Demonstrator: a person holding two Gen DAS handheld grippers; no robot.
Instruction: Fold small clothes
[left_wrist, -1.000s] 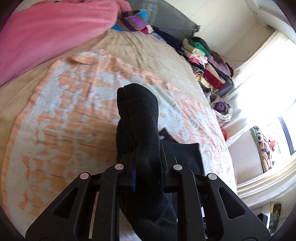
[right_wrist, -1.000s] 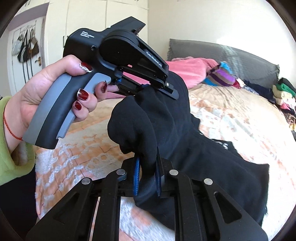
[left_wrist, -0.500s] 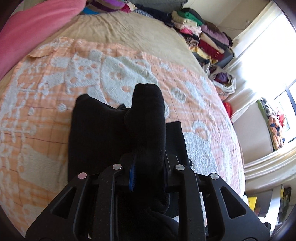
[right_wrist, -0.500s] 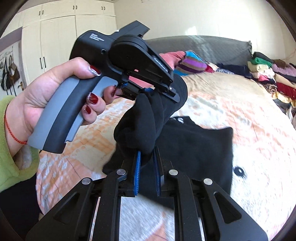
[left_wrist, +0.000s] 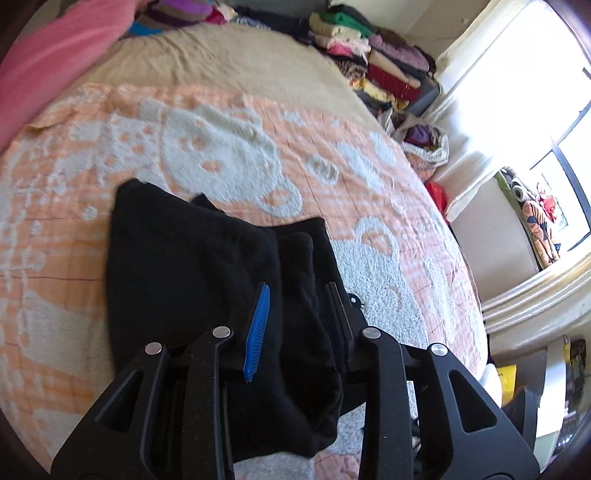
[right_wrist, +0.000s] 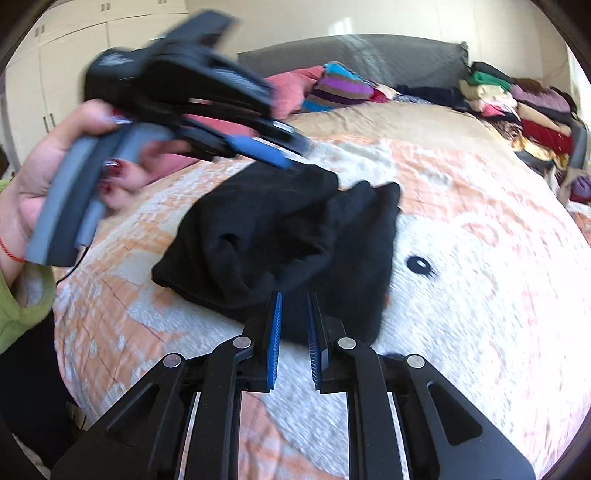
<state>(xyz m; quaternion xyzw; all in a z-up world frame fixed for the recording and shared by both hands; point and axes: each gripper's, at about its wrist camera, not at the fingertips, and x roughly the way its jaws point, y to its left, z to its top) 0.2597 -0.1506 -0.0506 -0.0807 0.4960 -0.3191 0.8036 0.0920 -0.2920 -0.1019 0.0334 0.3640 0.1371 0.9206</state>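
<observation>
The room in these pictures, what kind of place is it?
Most likely a home bedroom: a wide bed under an orange-and-white patterned blanket, a grey padded headboard, and stacks of folded colourful clothes along the bed's edge.

free: peach-and-white patterned quilt open right of crumpled black garment | blocked: stacked folded clothes along far edge; pink blanket far left

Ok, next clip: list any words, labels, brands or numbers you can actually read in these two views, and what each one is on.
None can be read.
Left gripper: pale marks on its black housing in the right wrist view, smeared by motion blur, unreadable.
Black garment: no visible print or tag.
Orange and white blanket: woven figures only, no lettering.
Picture by the window: too small to read.
</observation>
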